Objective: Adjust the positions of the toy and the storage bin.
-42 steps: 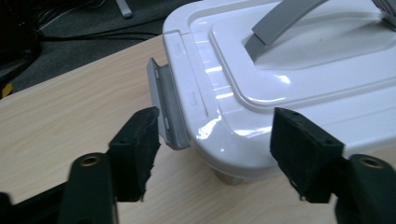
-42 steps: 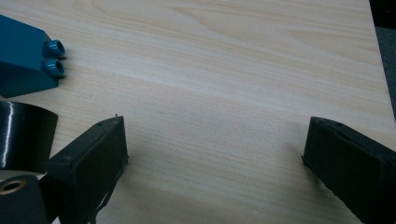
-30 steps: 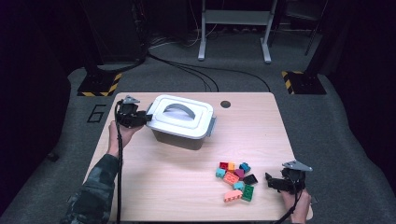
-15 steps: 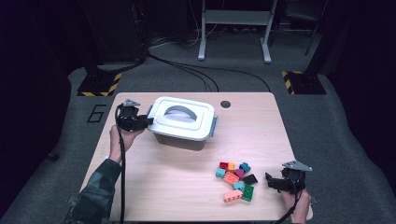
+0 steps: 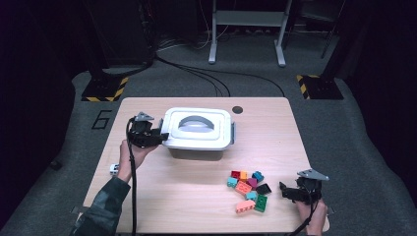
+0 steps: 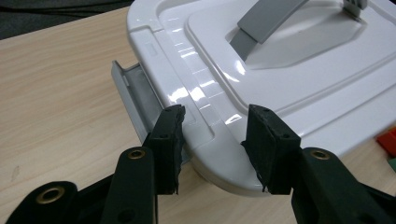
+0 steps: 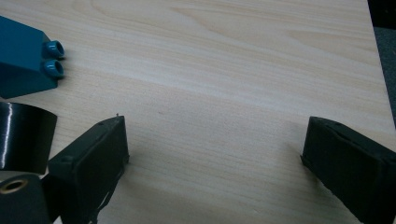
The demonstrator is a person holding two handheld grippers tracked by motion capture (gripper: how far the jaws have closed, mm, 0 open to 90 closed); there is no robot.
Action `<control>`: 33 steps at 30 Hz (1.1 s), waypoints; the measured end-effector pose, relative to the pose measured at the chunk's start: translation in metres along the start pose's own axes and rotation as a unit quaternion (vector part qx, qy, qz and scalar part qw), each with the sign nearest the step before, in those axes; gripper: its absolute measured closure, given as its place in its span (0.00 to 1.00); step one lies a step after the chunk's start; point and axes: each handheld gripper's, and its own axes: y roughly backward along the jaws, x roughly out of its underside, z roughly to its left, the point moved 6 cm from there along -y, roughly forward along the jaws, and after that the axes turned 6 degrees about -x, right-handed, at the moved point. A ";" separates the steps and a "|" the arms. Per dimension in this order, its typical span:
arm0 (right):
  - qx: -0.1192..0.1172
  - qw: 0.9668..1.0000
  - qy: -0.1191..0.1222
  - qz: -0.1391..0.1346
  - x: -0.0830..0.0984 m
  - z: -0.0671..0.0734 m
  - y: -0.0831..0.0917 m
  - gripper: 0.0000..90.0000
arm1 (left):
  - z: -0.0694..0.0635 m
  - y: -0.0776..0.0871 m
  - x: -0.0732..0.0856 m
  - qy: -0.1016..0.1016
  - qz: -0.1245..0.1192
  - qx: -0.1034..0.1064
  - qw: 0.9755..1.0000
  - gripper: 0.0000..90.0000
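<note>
Straddling the near corner of the white lid (image 6: 261, 88), the left tongs (image 6: 215, 135) have just been opening, and their pads now stand apart, clear of the plastic. That lid sits closed on the grey bin (image 5: 196, 150) at the tabletop's (image 5: 187, 196) far left. Right tongs (image 7: 212, 154) wait wide apart, nothing between them, beside the loose bricks (image 5: 248, 189). Judging by this, opening and loading remain undone.

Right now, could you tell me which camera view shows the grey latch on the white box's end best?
The left gripper view: the grey latch sits close up, swung out from the white box, just beyond the left gripper, whose jaws have just been opening around the lid's edge. The high view gives a small box with that end behind the gripper. The right gripper view faces bare table.
</note>
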 end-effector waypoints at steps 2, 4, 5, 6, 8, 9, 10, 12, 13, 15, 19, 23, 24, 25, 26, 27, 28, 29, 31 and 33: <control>0.000 1.000 -0.002 0.000 0.000 0.000 0.000 0.07 | -0.006 0.001 0.001 -0.009 -0.001 0.001 1.000 0.62; 0.001 1.000 -0.002 0.000 0.000 0.000 0.000 0.07 | -0.010 0.002 0.001 -0.012 -0.003 0.002 1.000 0.61; 0.001 1.000 -0.003 0.000 0.000 0.000 0.000 0.07 | -0.012 0.002 0.001 -0.010 0.000 0.007 1.000 0.61; 0.002 1.000 -0.003 0.000 0.000 0.000 0.000 0.07 | -0.013 0.001 0.001 -0.007 -0.001 0.012 1.000 0.61; 0.002 1.000 -0.004 0.000 0.000 0.000 0.000 0.07 | -0.017 0.002 0.001 -0.009 0.001 0.014 1.000 0.60; 0.002 1.000 -0.004 0.000 0.000 0.000 0.000 0.07 | -0.019 0.003 0.002 -0.008 0.001 0.017 1.000 0.60; 0.002 1.000 -0.004 0.000 0.000 0.000 0.000 0.07 | -0.021 0.004 0.002 -0.009 0.002 0.020 1.000 0.60; 0.002 1.000 -0.004 0.000 0.000 0.000 0.000 0.07 | -0.026 0.005 0.003 -0.015 0.001 0.022 1.000 0.60; 0.002 1.000 -0.004 0.000 0.000 0.000 0.000 0.07 | -0.028 0.006 0.003 -0.020 0.000 0.023 1.000 0.60; 0.002 1.000 -0.004 -0.001 0.000 0.000 0.000 0.07 | -0.030 0.006 0.003 -0.027 0.005 0.027 0.999 0.59; 0.002 1.000 -0.005 -0.001 0.000 0.000 0.000 0.07 | -0.028 0.004 -0.004 -0.049 0.011 0.025 0.998 0.44; 0.003 1.000 -0.006 -0.002 0.000 0.000 0.000 0.07 | -0.027 0.000 -0.012 -0.058 0.004 0.035 0.998 0.19; 0.003 1.000 -0.006 -0.002 0.000 0.000 0.000 0.07 | -0.027 -0.001 -0.013 -0.061 0.002 0.038 0.997 0.16; 0.003 1.000 -0.006 -0.002 0.000 0.000 0.000 0.07 | -0.027 -0.004 -0.015 -0.066 -0.001 0.043 0.997 0.15; 0.004 1.000 -0.005 -0.002 0.000 0.000 0.000 0.07 | -0.027 -0.007 -0.017 -0.067 -0.001 0.044 0.997 0.12; 0.002 1.000 -0.004 -0.002 0.000 0.000 0.000 0.07 | -0.027 -0.010 -0.019 -0.072 0.000 0.047 0.996 0.07; 0.002 1.000 -0.004 -0.002 0.000 0.000 0.000 0.07 | -0.027 -0.013 -0.021 -0.076 0.000 0.048 0.996 0.05; 0.002 1.000 -0.004 -0.002 0.000 0.000 0.000 0.07 | -0.028 -0.016 -0.022 -0.075 0.001 0.055 0.996 0.03; 0.002 1.000 -0.004 -0.002 0.000 0.000 0.000 0.07 | -0.029 -0.022 -0.026 -0.076 0.001 0.070 0.995 0.00; 0.001 1.000 -0.004 -0.002 0.000 0.000 0.000 0.07 | -0.031 -0.027 -0.030 -0.078 -0.005 0.080 0.994 0.00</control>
